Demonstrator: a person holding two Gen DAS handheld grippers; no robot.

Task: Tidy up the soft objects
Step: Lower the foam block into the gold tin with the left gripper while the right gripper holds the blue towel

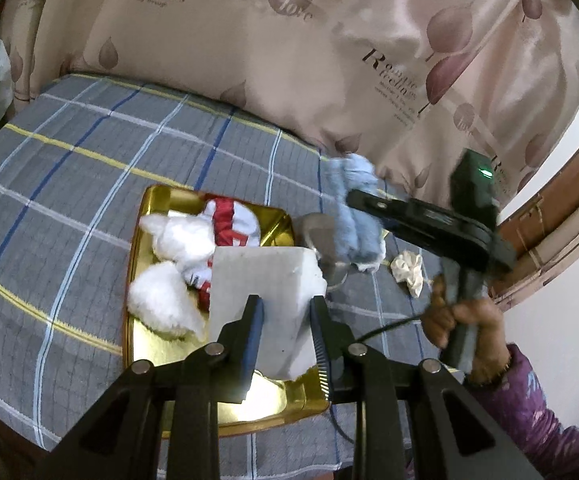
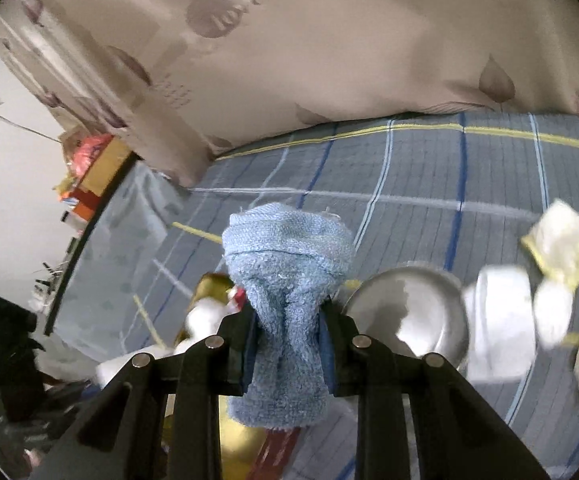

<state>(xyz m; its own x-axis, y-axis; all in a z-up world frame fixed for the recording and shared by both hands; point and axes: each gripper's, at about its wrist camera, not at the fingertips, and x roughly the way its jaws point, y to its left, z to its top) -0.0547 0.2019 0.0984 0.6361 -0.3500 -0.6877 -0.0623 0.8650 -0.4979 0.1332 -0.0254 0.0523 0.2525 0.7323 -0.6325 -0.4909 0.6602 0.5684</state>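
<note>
My left gripper (image 1: 285,304) is shut on a white foam block (image 1: 265,292) and holds it over the near end of a gold tray (image 1: 145,344). A white plush toy in red clothes (image 1: 185,256) lies in the tray. My right gripper (image 2: 289,316) is shut on a rolled blue towel (image 2: 289,280), held in the air above the bed. In the left wrist view the blue towel (image 1: 355,208) hangs from the right gripper (image 1: 363,200) to the right of the tray.
The grey plaid bedsheet (image 1: 69,168) covers the bed, with a patterned beige curtain (image 1: 289,48) behind. A metal bowl (image 2: 409,312), a white roll (image 2: 501,320) and a yellow-edged cloth (image 2: 561,244) lie to the right. A crumpled white tissue (image 1: 409,268) lies near a wooden frame (image 1: 561,232).
</note>
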